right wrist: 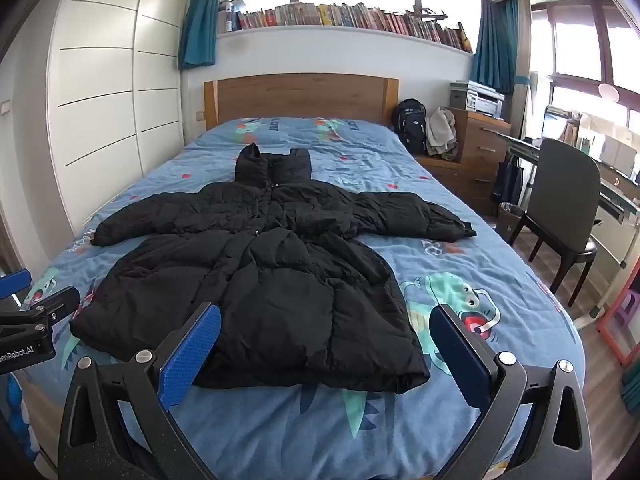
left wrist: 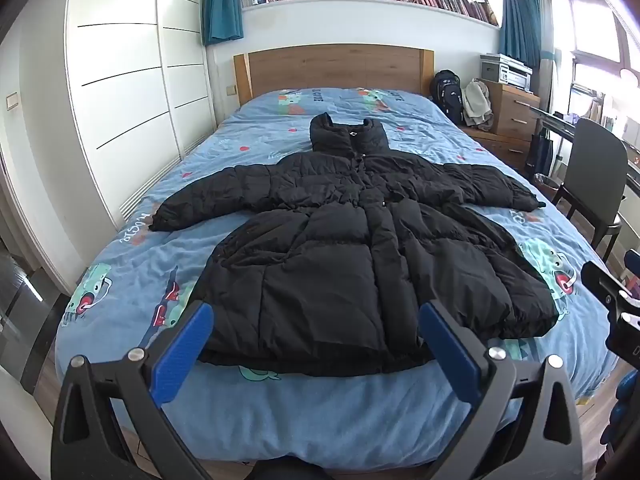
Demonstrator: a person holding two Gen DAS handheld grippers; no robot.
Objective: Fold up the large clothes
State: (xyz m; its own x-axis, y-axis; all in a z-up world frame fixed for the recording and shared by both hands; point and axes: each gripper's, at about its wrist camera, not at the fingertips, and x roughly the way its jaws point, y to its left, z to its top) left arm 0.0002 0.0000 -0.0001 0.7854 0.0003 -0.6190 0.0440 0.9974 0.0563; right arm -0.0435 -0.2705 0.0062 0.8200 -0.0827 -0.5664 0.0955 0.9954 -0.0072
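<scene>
On the bed point(left wrist: 280, 412), a black puffer coat point(left wrist: 352, 248) lies flat, sleeves outspread.

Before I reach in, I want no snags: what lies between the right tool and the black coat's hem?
Only bare blue cartoon-print bedsheet separates the open right tool from the black puffer coat hem, seen in the right wrist view.

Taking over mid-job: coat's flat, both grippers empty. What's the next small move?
Probably bring the right gripper to the coat's right sleeve to fold it inward. The sleeves are spread wide, nothing is folded, and both grippers, including the left gripper, are open short of the hem.
</scene>
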